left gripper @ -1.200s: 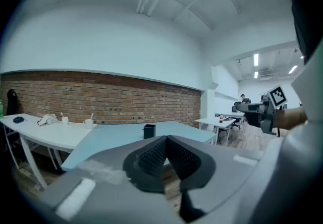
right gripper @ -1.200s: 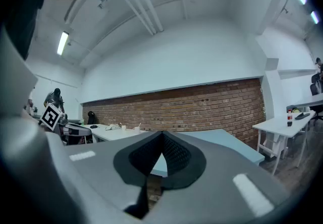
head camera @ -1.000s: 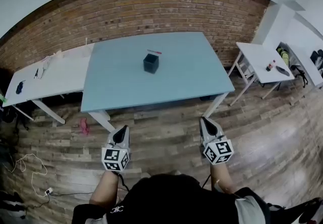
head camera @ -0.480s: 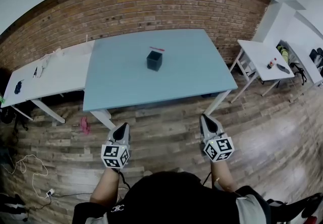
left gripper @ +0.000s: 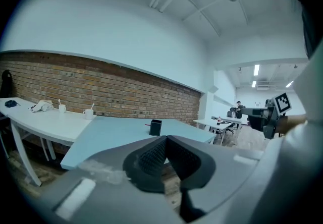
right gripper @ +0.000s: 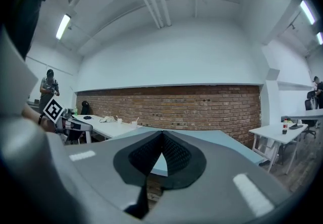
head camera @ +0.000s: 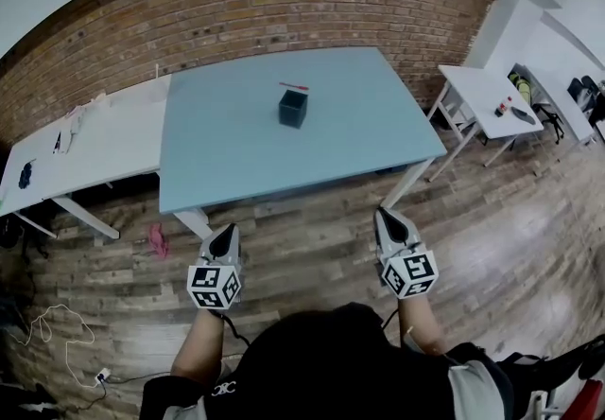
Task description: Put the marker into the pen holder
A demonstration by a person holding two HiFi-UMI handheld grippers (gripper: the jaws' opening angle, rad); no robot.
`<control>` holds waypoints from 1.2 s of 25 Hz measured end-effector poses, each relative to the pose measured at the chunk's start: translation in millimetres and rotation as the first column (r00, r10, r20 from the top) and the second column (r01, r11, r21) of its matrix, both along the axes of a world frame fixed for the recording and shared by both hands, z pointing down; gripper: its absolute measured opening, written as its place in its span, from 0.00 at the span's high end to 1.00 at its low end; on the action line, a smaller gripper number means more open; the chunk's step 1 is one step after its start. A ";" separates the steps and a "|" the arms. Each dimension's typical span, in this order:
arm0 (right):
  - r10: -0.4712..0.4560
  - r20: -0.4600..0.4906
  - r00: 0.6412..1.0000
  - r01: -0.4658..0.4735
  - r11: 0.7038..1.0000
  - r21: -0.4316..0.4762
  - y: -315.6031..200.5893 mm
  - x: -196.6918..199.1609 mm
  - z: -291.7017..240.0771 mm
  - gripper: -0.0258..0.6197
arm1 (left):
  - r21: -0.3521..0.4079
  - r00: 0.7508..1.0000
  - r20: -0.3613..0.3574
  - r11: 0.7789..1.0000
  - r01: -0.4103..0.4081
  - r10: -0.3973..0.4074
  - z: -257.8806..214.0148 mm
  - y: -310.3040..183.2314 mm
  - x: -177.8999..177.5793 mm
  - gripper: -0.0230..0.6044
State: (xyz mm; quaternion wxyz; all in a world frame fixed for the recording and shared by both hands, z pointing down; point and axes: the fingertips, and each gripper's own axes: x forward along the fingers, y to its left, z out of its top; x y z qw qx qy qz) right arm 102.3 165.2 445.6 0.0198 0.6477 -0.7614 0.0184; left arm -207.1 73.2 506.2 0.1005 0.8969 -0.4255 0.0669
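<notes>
Well ahead of both jaws, marker (head camera: 294, 87) lies behind pen holder (head camera: 293, 109).

I see red marker (head camera: 294, 87) lying flat on blue worktop (head camera: 217, 148), just behind upright dark square pen holder (head camera: 293, 109).

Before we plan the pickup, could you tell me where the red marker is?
In the head view, the thin red marker lies flat on the light blue table, just behind the dark square pen holder, toward the brick wall.
</notes>
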 end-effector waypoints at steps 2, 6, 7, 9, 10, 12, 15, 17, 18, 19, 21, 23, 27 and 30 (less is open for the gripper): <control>-0.003 -0.025 1.000 0.003 1.000 -0.005 -0.3 -11.4 1.3 0.95 | 0.001 1.000 0.006 1.000 -0.006 0.006 3.2 -5.8 -6.6 0.95; -0.015 -0.076 0.997 0.013 1.000 -0.028 2.2 -23.0 7.5 0.95 | -0.014 1.000 0.009 1.000 -0.014 0.014 10.6 -14.0 -12.5 0.95; -0.011 -0.080 0.997 0.008 0.999 -0.034 1.7 -21.4 8.8 0.95 | -0.015 1.000 0.009 1.000 -0.020 0.020 11.5 -15.5 -10.7 0.95; 0.001 -0.077 0.997 -0.004 0.999 -0.039 -2.3 -16.4 11.5 0.95 | -0.012 0.999 0.013 0.999 -0.036 0.036 13.0 -20.3 -5.9 0.95; 0.007 -0.075 0.997 -0.010 0.999 -0.039 -5.1 -14.1 13.4 0.95 | -0.009 0.999 0.016 0.999 -0.043 0.043 13.9 -23.7 -4.0 0.95; 0.015 -0.069 0.998 -0.018 0.999 -0.043 -11.1 -10.0 18.5 0.95 | -0.002 0.999 0.018 0.999 -0.051 0.051 15.3 -31.6 -1.5 0.95; 0.018 -0.058 0.998 -0.021 0.999 -0.043 -26.8 2.2 25.4 0.95 | 0.023 0.998 0.031 0.998 -0.057 0.056 12.9 -46.2 6.4 0.95; 0.014 -0.042 0.999 -0.016 0.999 -0.030 -46.1 13.2 29.7 0.95 | 0.050 0.997 0.057 0.997 -0.062 0.059 10.4 -59.1 14.2 0.95; 0.010 -0.032 0.999 -0.011 1.000 -0.022 -58.5 18.1 32.5 0.95 | 0.063 0.996 0.074 0.996 -0.061 0.057 10.0 -66.8 17.3 0.95; 0.004 -0.025 1.000 -0.005 1.000 -0.017 -72.2 22.5 35.6 0.95 | 0.074 0.995 0.089 0.996 -0.057 0.051 10.2 -75.4 19.5 0.95; -0.009 -0.024 1.000 0.008 1.000 -0.011 -103.7 32.1 40.0 0.95 | 0.093 0.995 0.095 0.995 -0.032 0.023 9.0 -97.1 22.8 0.95; -0.021 -0.028 0.999 0.021 1.000 -0.003 -134.8 44.9 38.9 0.95 | 0.105 0.998 0.065 0.994 0.007 -0.014 3.7 -122.2 27.6 0.95; -0.033 -0.021 0.999 0.033 0.999 -0.002 -183.5 76.9 40.1 0.95 | 0.121 0.997 0.053 0.991 0.050 -0.057 -3.6 -168.7 45.5 0.95; -0.043 -0.018 0.999 0.042 0.999 -0.024 -220.8 105.0 42.0 0.95 | 0.099 0.997 0.043 0.993 0.063 -0.067 -6.9 -200.3 67.8 0.95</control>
